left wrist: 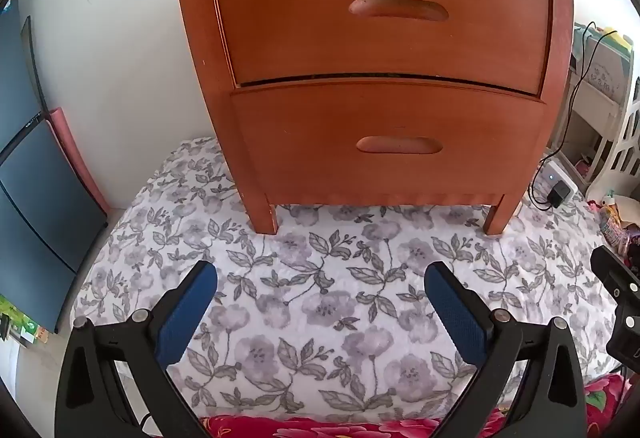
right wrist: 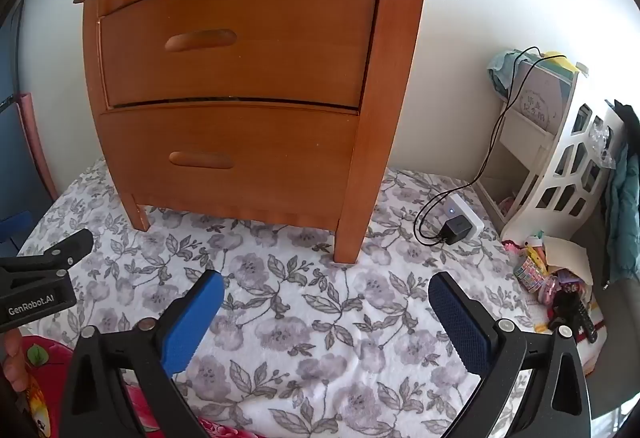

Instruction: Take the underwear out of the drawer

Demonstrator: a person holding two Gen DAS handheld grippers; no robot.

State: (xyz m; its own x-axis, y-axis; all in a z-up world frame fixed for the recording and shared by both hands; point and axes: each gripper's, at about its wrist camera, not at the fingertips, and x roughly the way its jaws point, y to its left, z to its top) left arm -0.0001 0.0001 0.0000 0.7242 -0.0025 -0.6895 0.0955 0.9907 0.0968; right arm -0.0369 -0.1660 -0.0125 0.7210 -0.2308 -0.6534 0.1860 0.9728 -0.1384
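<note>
A small wooden nightstand point(left wrist: 376, 69) stands on a white blanket point(left wrist: 320, 298) with gray flowers. It has two drawers. The top drawer point(left wrist: 384, 17) and the bottom drawer point(left wrist: 384, 145) are both closed, so I cannot see any underwear.

The left gripper point(left wrist: 320, 290) hangs over the blanket in front of the nightstand. Its blue pads point(left wrist: 188, 314) are spread wide with nothing between them. The right gripper point(right wrist: 326, 298) is beside it, also spread wide and holding nothing. A black charger point(right wrist: 456, 230) sits in a white power strip point(right wrist: 466, 217) near the nightstand's right leg.
</note>
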